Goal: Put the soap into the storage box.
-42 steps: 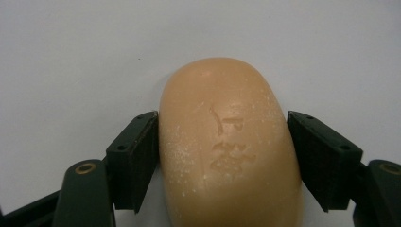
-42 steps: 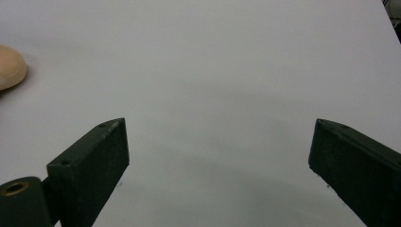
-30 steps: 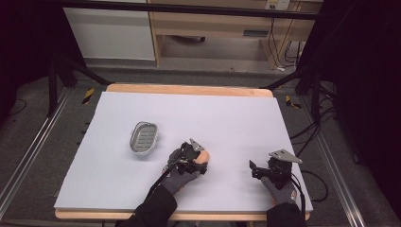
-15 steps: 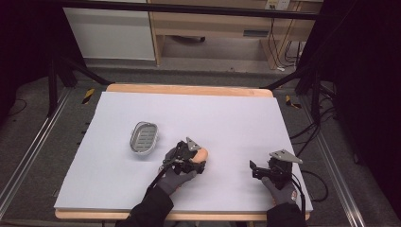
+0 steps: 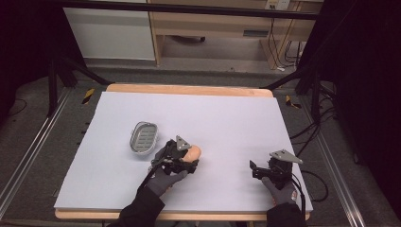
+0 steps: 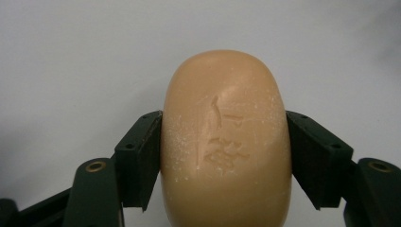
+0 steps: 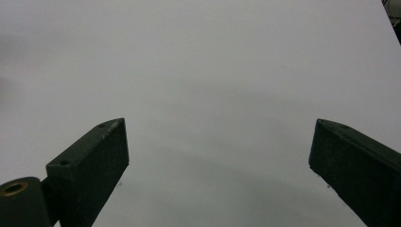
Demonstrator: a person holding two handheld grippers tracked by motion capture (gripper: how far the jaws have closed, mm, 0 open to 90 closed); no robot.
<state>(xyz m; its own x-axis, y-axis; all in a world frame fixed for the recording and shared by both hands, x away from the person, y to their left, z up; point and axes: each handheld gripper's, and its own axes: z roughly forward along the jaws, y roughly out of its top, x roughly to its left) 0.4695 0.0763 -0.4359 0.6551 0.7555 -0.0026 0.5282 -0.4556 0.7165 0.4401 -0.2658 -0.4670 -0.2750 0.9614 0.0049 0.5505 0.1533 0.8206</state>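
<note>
Soap sits clamped between my left claw pads, lifted just off the table near its front edge. I should keep the squeeze steady, since soap slips, carry it left to the dish close by, and lower it flat inside. My right claw rests open at the front right corner.

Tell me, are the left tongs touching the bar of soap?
Touching. In the left gripper view, both black jaws of the left tongs press flat against the sides of the bar of soap, no gap either side.
</note>
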